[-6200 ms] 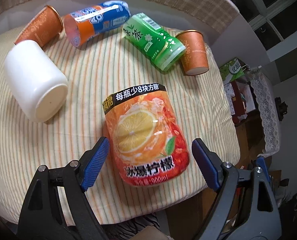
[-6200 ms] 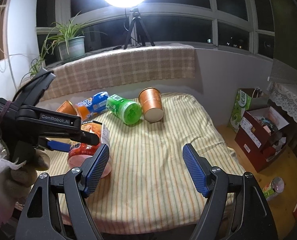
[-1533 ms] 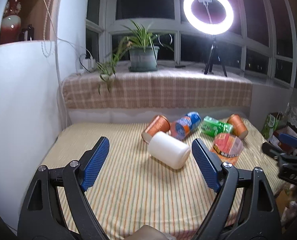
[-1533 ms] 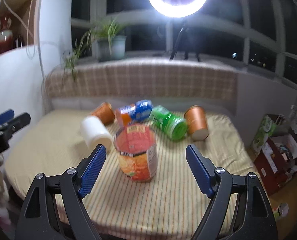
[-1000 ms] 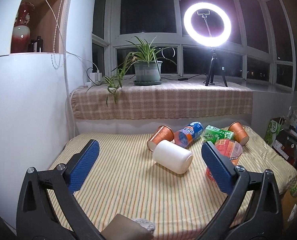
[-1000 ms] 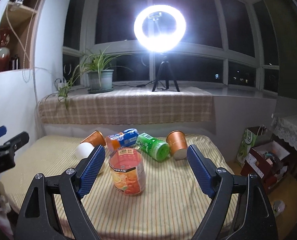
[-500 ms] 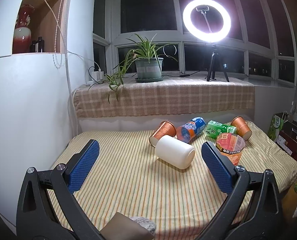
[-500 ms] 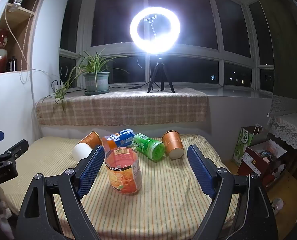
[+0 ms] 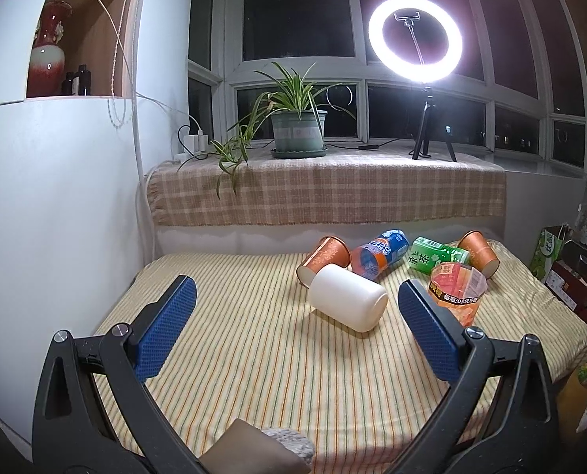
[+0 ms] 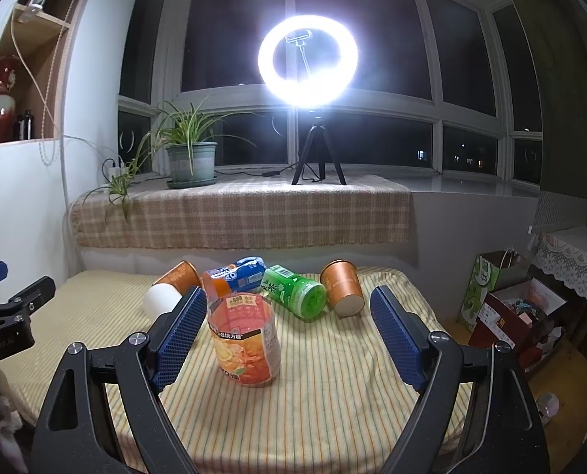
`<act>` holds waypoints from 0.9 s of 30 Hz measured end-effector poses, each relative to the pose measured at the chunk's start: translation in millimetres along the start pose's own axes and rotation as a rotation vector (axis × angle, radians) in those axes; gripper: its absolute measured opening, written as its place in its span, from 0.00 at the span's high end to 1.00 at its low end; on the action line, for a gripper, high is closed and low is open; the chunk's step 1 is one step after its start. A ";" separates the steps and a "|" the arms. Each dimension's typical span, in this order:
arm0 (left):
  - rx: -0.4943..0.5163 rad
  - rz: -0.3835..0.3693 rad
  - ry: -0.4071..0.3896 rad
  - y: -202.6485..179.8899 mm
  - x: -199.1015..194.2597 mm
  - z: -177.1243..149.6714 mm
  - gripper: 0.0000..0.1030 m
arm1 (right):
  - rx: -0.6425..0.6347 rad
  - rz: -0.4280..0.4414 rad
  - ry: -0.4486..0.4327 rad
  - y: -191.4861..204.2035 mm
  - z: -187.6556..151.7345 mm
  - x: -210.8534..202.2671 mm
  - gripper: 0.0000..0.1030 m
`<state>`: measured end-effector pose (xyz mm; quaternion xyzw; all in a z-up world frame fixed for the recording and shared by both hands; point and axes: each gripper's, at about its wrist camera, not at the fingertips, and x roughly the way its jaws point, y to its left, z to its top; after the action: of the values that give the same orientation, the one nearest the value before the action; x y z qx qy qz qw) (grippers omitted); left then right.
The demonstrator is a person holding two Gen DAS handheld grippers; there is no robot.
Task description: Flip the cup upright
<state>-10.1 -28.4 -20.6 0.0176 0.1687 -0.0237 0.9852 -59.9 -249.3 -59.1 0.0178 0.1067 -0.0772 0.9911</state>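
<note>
The orange lemon-tea cup [image 10: 245,343] stands upright on the striped table [image 10: 333,403], mouth up; it also shows in the left wrist view [image 9: 456,291]. A white cup [image 9: 347,304] lies on its side in the middle. Two brown paper cups [image 9: 324,260] [image 9: 478,252], a blue-orange cup [image 9: 380,252] and a green cup [image 9: 435,257] lie on their sides behind. My left gripper [image 9: 293,331] is open and empty, held back from the cups. My right gripper [image 10: 287,339] is open and empty, its jaws either side of the upright cup but nearer the camera.
A plaid-covered windowsill [image 9: 325,193] with a potted plant [image 9: 297,130] and a ring light [image 9: 415,37] runs behind the table. A white wall [image 9: 56,217] is on the left. Boxes and bags [image 10: 510,308] stand on the floor to the right.
The lemon-tea cup lay on its side 6.2 s ago and now stands upright. Both grippers have pulled back from the table; in the last half second they barely moved.
</note>
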 end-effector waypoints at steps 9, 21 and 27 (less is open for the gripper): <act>0.002 -0.001 0.000 0.1 0.7 0.3 0.00 | 0.000 0.000 -0.001 1.0 1.0 -0.1 0.18; 0.005 -0.004 0.002 -2.1 0.5 -0.1 0.00 | 0.000 0.000 0.003 1.6 1.4 0.2 0.18; 0.010 -0.004 0.004 -6.2 2.6 -1.0 0.00 | -0.001 -0.001 0.004 1.3 0.8 0.5 0.18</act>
<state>-8.3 -34.6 -22.5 0.0222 0.1706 -0.0263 0.9847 -59.0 -248.1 -58.4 0.0176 0.1087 -0.0775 0.9909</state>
